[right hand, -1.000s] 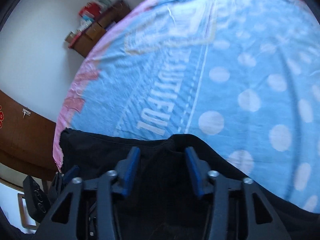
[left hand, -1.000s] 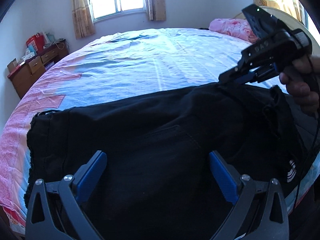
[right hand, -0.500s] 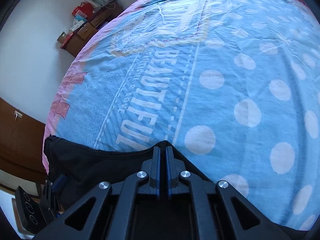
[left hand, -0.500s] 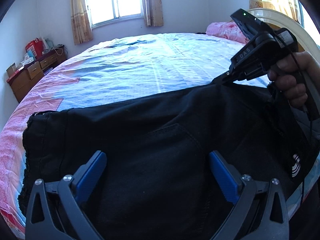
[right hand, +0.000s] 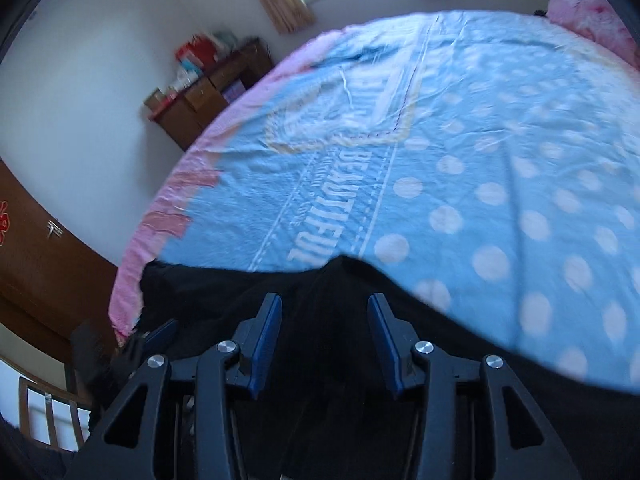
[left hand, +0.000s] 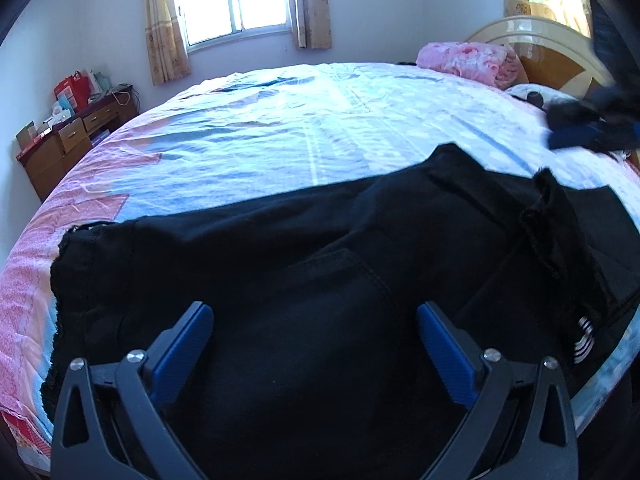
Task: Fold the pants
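Both grippers hang over the black pants (left hand: 320,280): the left gripper (left hand: 314,340) gapes wide and empty above the seat, nearer; the right gripper (right hand: 324,330) is opening, nothing pinched. Pants lie crosswise along the bed (left hand: 320,120) edge.

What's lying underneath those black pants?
The black pants lie spread on a bed with a blue and pink printed sheet, which shows all around them. Whatever sits directly beneath the fabric is covered.
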A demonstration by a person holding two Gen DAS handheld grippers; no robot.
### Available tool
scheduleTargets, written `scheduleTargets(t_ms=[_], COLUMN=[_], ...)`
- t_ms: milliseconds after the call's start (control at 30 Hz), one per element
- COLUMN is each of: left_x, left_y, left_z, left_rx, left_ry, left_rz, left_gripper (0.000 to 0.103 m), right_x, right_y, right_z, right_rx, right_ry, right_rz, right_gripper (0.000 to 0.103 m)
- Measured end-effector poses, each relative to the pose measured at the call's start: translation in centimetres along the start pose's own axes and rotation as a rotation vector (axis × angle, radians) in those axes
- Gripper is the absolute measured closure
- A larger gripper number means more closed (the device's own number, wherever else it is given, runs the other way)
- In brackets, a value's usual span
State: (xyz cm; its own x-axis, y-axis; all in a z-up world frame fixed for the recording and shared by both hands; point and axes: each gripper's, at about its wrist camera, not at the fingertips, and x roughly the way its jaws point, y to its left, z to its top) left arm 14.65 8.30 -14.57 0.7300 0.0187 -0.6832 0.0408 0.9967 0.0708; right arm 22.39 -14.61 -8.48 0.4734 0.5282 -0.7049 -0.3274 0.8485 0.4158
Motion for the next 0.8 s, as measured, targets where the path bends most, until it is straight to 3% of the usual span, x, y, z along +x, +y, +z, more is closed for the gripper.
scheduleTargets(t_ms=[133,200,433,500,567,700,800], left_x=[0.2,0.1,-2.6,-4.1,-5.2,-4.6,-2.5], left_y=[-0.1,-0.1,2.6,4.5,6.5,12.2,15.8], left_z=[-0.3,-0.3,0.1,0.4,0.7,1.3,1.1], left_rx=[0.0,0.0,-0.031,-0.036,-0.045,-0.1,-0.185], left_ry=[-0.008,-0.01,-0.045,-0.09,-0.117,-0.087,-0.035], left_rz=[0.002,0.002,0.003,0.067,0.082,0.118,0.05], left_gripper=[0.0,0.0,0.0,0.0,0.0,0.0,0.001], right_x=[1.1,3.4,3.6,2.7,1.3,-0.9,-2.1], right_y=[0.0,-0.7,-2.4,-2.2,-1.9,-1.8,-1.4], right_z=[-4.5,-6.2,-6.4,-6.6,-6.9,-7.3,-7.6], right_rx=[0.031,0.046,0.123,0.11,0.094,0.103,0.079], right_ry=[0.098,0.166,0.131,0.094,0.02,-0.083,-0.143], right_rz=[0.06,0.004,0.079,0.07,0.057,0.07,0.049], right_gripper=[0.056,0.056,0.055,0.055,0.055,0.055,0.055])
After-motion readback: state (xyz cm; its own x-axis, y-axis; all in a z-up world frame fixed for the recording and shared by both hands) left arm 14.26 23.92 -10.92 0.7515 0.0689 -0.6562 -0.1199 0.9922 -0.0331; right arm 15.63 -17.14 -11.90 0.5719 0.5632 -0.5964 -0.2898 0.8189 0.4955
